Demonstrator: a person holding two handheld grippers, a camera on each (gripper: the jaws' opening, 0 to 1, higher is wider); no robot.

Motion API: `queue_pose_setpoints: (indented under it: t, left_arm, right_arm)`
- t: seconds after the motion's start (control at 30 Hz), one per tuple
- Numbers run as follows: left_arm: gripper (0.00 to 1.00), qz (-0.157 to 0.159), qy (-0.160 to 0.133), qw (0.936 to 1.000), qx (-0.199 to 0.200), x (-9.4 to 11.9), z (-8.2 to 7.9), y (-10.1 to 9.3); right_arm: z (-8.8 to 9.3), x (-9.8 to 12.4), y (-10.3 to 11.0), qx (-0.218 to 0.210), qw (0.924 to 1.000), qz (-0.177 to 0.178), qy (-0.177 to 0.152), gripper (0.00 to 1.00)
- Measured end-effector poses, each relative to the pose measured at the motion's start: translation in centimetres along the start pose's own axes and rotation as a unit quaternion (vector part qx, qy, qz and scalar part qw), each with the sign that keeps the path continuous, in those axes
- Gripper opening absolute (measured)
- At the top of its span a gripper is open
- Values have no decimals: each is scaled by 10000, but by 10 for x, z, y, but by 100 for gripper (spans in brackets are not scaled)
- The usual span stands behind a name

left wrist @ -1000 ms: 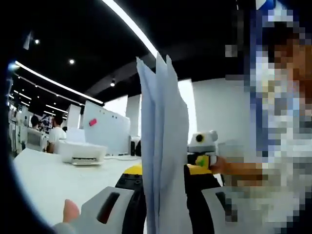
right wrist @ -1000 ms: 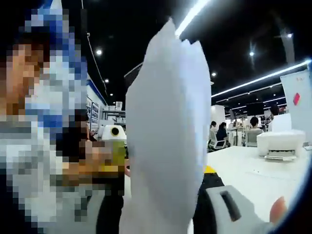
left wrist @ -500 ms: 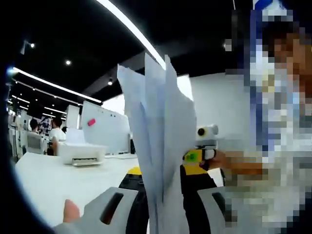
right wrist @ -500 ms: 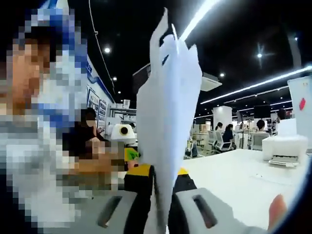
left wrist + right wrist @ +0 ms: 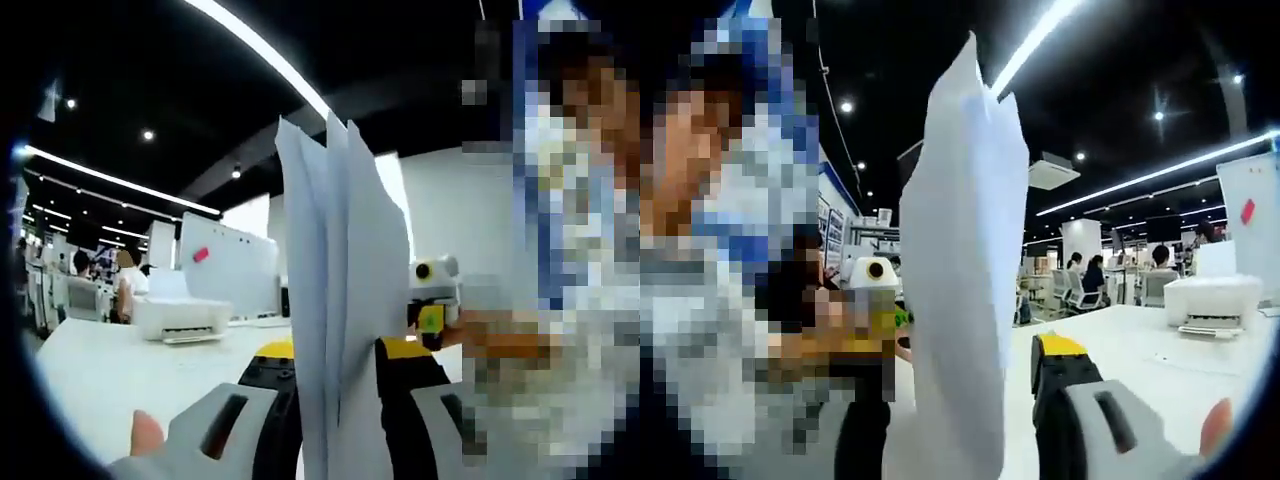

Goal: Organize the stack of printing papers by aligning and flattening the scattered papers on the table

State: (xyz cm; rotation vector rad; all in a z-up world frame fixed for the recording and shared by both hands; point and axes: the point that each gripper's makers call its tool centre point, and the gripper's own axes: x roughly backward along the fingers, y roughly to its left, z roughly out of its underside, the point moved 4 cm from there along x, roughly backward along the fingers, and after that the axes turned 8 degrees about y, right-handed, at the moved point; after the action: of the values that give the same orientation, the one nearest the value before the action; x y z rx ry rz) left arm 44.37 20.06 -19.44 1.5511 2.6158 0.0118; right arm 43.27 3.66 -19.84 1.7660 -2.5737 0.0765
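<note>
1. The stack of papers point(image 5: 340, 300) stood upright on edge, lifted off the white table point(image 5: 110, 370) and held between the two grippers, one at each end of the sheets.

2. In the left gripper view, the left gripper point(image 5: 335, 440) had its jaws narrowed onto the lower edge of the papers, which rose straight up between them. The top corners were uneven, with three separate tips fanned apart, so the sheets were not yet squared.

3. In the right gripper view, the right gripper point(image 5: 960, 450) had the papers point(image 5: 965, 270) rising between its jaws. The jaw on the view's right was plain to see; the other was hidden behind the sheets. The jaws appeared to be pinching the stack, though the contact itself was hidden.

4. The opposite gripper showed beyond the papers in each view, held in the person's hand point(image 5: 500, 335).

5. A white printer point(image 5: 180, 318) sat on the table well away from the papers.

6. Risks, as I judged them:
   - Only the lower edge was pinched, so the tall free sheets could bow or flop over.
   - Easing the grip to tap the edges level might let loose sheets slide out and scatter.
   - Squeezing harder could crease the edge.
   - If the two hands drifted apart or twisted, the stack could tear or skew further.
</note>
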Motion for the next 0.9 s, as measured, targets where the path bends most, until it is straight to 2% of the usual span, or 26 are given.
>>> queue_pose_setpoints:
  t: [0.2, 0.3, 0.37, 0.43, 0.5, 0.53, 0.6, 0.77, 0.87, 0.9]
  left_arm:
    - [31, -46, 27, 9999, -90, 4, -2, -5]
    - [31, -56, 17, 9999, -154, 1, -3, -8]
    - [31, -90, 39, 9997, -210, 1, -3, -10]
    - [31, -123, 62, 9996, -266, 0, -4, -12]
    - [31, -211, 93, 9993, -292, 1, -6, -13]
    - [31, -226, 88, 9993, -288, 1, -6, -13]
    - [31, -206, 92, 9993, -302, 0, -8, -14]
    - [31, -138, 29, 9994, -308, -2, -14, -18]
    - [31, -104, 36, 9996, -267, -7, -14, -18]
    - [31, -92, 51, 9996, -261, -8, -13, -18]
  right_arm:
    - [0, 10, 4, 33, 9997, 144, 219, 48]
    - [2, 9, 6, 82, 9985, 357, 400, 48]
    - [6, 12, 4, 0, 9966, 663, 498, 48]
    - [8, 17, -1, -149, 9934, 1028, 485, 48]
    - [15, 25, -7, -270, 9858, 1570, 526, 54]
    - [19, 27, -8, -251, 9828, 1732, 595, 58]
    - [24, 28, -2, -113, 9794, 1879, 728, 60]
    - [22, 24, 12, 264, 9675, 2375, 821, 63]
    - [18, 10, 15, 502, 9641, 2467, 848, 65]
    - [18, 5, 15, 592, 9648, 2399, 902, 65]
